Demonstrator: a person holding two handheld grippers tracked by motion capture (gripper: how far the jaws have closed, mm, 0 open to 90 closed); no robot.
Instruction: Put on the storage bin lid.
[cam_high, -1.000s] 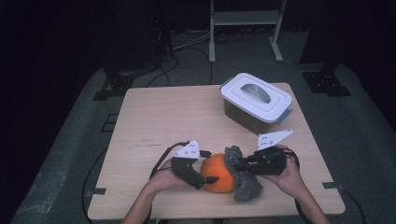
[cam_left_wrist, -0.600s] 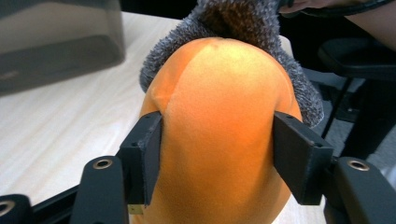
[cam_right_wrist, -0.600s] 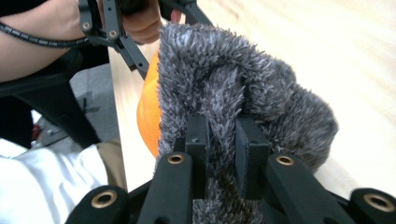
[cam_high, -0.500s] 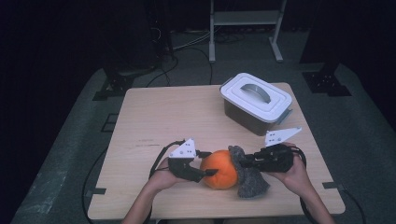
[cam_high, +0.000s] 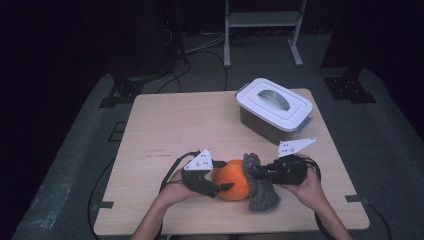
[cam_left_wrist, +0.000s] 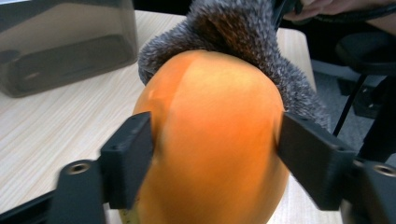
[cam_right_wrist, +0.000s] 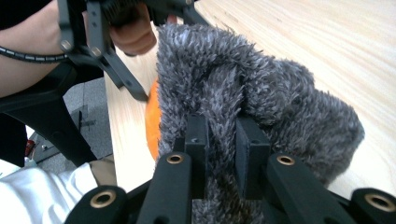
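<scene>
An orange ball (cam_high: 234, 179) lies near the table's front edge, and a grey fluffy cloth (cam_high: 262, 196) is draped against its right side. My left gripper (cam_high: 223, 176) comes in from the left. In the left gripper view its two pads (cam_left_wrist: 135, 158) touch the ball (cam_left_wrist: 215, 116) on either side. The jaws have just been opening, with the ball still between them. My right gripper (cam_high: 252, 175) reaches in from the right. It is shut on a fold of the cloth (cam_right_wrist: 261, 93), pinched at the gripper (cam_right_wrist: 222, 140).
A dark box with a white handled lid (cam_high: 274, 102) stands at the back right of the wooden table (cam_high: 180, 125). A dark floor, cables and a metal stand lie beyond the table.
The right gripper and the cloth have shifted slightly to the right. The left gripper has kept its place at the ball.
</scene>
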